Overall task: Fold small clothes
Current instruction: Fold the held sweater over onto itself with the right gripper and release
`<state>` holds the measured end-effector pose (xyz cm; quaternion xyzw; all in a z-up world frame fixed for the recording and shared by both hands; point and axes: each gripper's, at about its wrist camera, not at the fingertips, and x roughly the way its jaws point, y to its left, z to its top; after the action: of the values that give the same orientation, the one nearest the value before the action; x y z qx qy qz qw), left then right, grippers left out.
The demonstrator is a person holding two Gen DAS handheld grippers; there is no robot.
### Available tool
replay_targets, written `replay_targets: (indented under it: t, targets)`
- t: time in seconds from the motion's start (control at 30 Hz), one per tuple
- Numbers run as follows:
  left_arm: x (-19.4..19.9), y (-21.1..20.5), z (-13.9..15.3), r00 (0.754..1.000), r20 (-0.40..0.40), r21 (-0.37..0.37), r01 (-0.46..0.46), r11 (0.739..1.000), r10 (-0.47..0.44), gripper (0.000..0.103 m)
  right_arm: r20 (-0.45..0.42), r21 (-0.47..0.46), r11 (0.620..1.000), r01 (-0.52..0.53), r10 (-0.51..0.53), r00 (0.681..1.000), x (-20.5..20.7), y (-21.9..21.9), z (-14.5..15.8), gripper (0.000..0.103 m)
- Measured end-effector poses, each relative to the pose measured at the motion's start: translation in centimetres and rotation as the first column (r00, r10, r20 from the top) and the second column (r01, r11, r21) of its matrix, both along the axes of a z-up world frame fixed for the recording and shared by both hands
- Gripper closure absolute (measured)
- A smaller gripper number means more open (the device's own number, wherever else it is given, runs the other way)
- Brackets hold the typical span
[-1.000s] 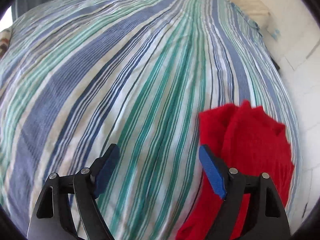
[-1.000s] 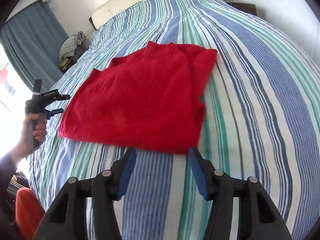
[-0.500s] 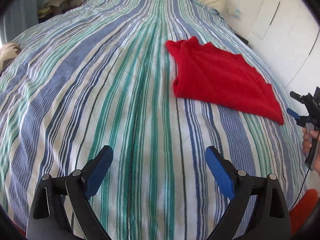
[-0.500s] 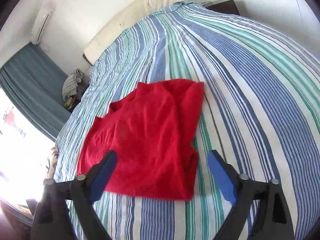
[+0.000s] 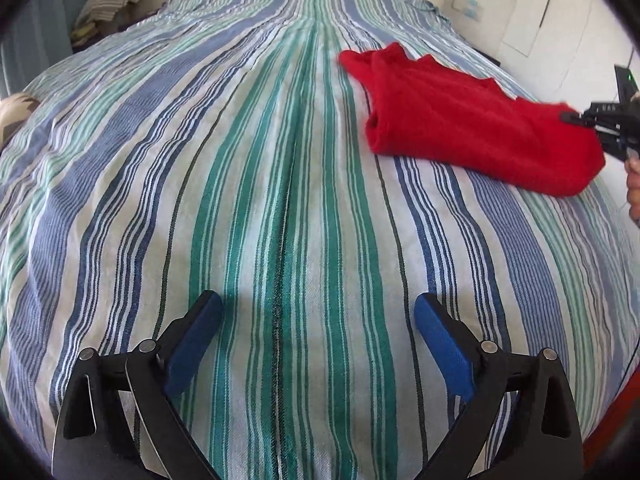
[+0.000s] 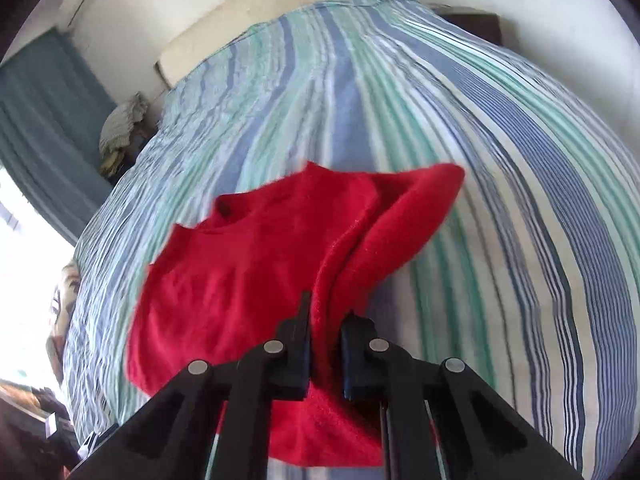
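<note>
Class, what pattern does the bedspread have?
The bedspread has blue, green and white stripes, clearest in the left wrist view.

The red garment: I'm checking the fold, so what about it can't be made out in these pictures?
- Right wrist view: the pinched part of the red garment sits hidden between the right gripper jaws, which have just closed on it.
- Right wrist view: its near hem is covered by the gripper body, and motion blur smears its outline.
- Left wrist view: the gripped corner is blurred, near the right edge.
- The layers underneath stay hidden against the striped bedspread.
</note>
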<state>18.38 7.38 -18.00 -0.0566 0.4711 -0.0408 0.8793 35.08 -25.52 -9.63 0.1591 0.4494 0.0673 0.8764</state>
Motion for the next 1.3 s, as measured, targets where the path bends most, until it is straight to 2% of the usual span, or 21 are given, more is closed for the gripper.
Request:
replay_targets:
  t: [0.1, 0.17, 0.23, 0.3, 0.37, 0.43, 0.47, 0.53, 0.57, 0.6, 0.63, 0.67, 0.73, 0.77, 0.83, 0.87, 0.9, 1.0, 1.07, 1.2, 1.3]
  targets:
    - [0.1, 0.0, 0.0, 1.0, -0.009, -0.007, 0.01, 1.0, -0.01, 0.006, 0.022, 0.011, 0.992, -0.123, 0.123, 0.992, 1.9, 6.8, 3.5, 0.091]
    - [0.1, 0.0, 0.0, 1.0, -0.011, -0.006, 0.023, 1.0, -0.023, 0.006, 0.02, 0.009, 0.98, -0.197, 0.197, 0.98, 3.0, 11.5, 4.1, 0.091]
    - [-0.1, 0.1, 0.0, 0.999, -0.012, 0.001, 0.03, 1.0, -0.03, 0.006, 0.004, -0.009, 0.967, -0.254, 0.254, 0.967, 4.0, 16.2, 3.3, 0.091]
    - [-0.3, 0.1, -0.1, 0.999, -0.009, 0.006, 0.032, 0.999, -0.032, 0.006, -0.03, -0.023, 0.963, -0.27, 0.269, 0.963, 4.8, 20.0, 1.1, 0.091]
    - [-0.5, 0.1, -0.1, 0.999, -0.009, 0.008, 0.034, 0.999, -0.034, 0.006, -0.072, 0.005, 0.964, -0.268, 0.267, 0.961, 4.6, 22.0, -1.7, 0.084]
    - [-0.6, 0.3, -0.1, 0.999, -0.011, 0.004, 0.033, 0.999, -0.033, 0.006, -0.117, 0.149, 0.951, -0.27, 0.288, 0.95, 4.7, 23.1, -4.0, 0.079]
    - [-0.6, 0.3, -0.1, 0.999, -0.013, 0.0, 0.032, 0.999, -0.032, 0.006, -0.131, 0.252, 0.932, -0.26, 0.299, 0.945, 4.6, 23.1, -4.6, 0.077]
    - [-0.5, 0.3, -0.1, 0.999, -0.019, -0.007, 0.028, 1.0, -0.028, 0.006, -0.102, 0.427, 0.87, -0.246, 0.316, 0.943, 4.0, 22.2, -4.5, 0.068]
    - [-0.5, 0.3, -0.1, 0.999, -0.023, -0.009, 0.024, 1.0, -0.025, 0.006, -0.076, 0.468, 0.847, -0.253, 0.323, 0.943, 3.6, 21.5, -3.7, 0.056]
    - [-0.4, 0.3, -0.1, 0.999, -0.027, -0.013, 0.02, 1.0, -0.02, 0.006, -0.047, 0.47, 0.842, -0.266, 0.325, 0.944, 3.2, 20.7, -2.6, 0.047]
    - [-0.3, 0.3, -0.1, 0.999, -0.031, -0.017, 0.014, 1.0, -0.014, 0.006, -0.01, 0.436, 0.852, -0.289, 0.326, 0.945, 2.7, 19.8, -1.3, 0.045]
    - [-0.1, 0.5, -0.1, 0.999, -0.035, -0.023, 0.007, 1.0, -0.008, 0.006, 0.022, 0.351, 0.882, -0.315, 0.328, 0.944, 2.1, 19.2, 0.1, 0.044]
    - [0.1, 0.6, -0.1, 0.999, -0.039, -0.035, -0.006, 0.999, 0.005, 0.005, 0.044, 0.096, 0.932, -0.35, 0.347, 0.937, 1.1, 19.0, 1.9, 0.044]
    - [0.1, 0.6, -0.1, 0.999, -0.04, -0.039, -0.011, 0.999, 0.009, 0.005, 0.035, 0.0, 0.934, -0.358, 0.358, 0.933, 0.7, 19.1, 1.9, 0.044]
    - [0.4, 0.6, -0.1, 0.999, -0.04, -0.037, -0.014, 0.999, 0.013, 0.005, -0.034, -0.099, 0.921, -0.377, 0.376, 0.926, 0.4, 19.8, 0.1, 0.056]
    - [0.4, 0.6, -0.1, 0.999, -0.037, -0.031, -0.013, 0.999, 0.012, 0.005, -0.068, -0.119, 0.91, -0.397, 0.392, 0.918, 0.4, 20.1, -1.2, 0.076]
    - [0.3, 0.5, -0.1, 0.999, -0.033, -0.025, -0.009, 1.0, 0.009, 0.005, -0.101, -0.139, 0.895, -0.423, 0.412, 0.906, 0.1, 21.4, -2.9, 0.083]
    - [0.0, 0.2, -0.2, 1.0, -0.018, -0.004, 0.004, 1.0, -0.004, 0.005, -0.165, -0.133, 0.864, -0.486, 0.465, 0.87, -1.2, 25.0, -7.8, 0.083]
    - [-0.1, 0.2, -0.4, 1.0, -0.015, 0.007, 0.009, 1.0, -0.009, 0.005, -0.149, -0.146, 0.864, -0.482, 0.463, 0.874, -1.8, 26.7, -9.3, 0.083]
    - [-0.2, 0.0, -0.4, 1.0, -0.013, 0.016, 0.011, 1.0, -0.01, 0.004, -0.115, -0.14, 0.868, -0.476, 0.463, 0.879, -2.2, 26.5, -8.0, 0.082]
    - [-0.3, -0.2, -0.4, 1.0, -0.014, 0.018, 0.01, 1.0, -0.01, 0.004, -0.035, -0.145, 0.862, -0.485, 0.486, 0.873, -3.7, 23.8, -4.1, 0.082]
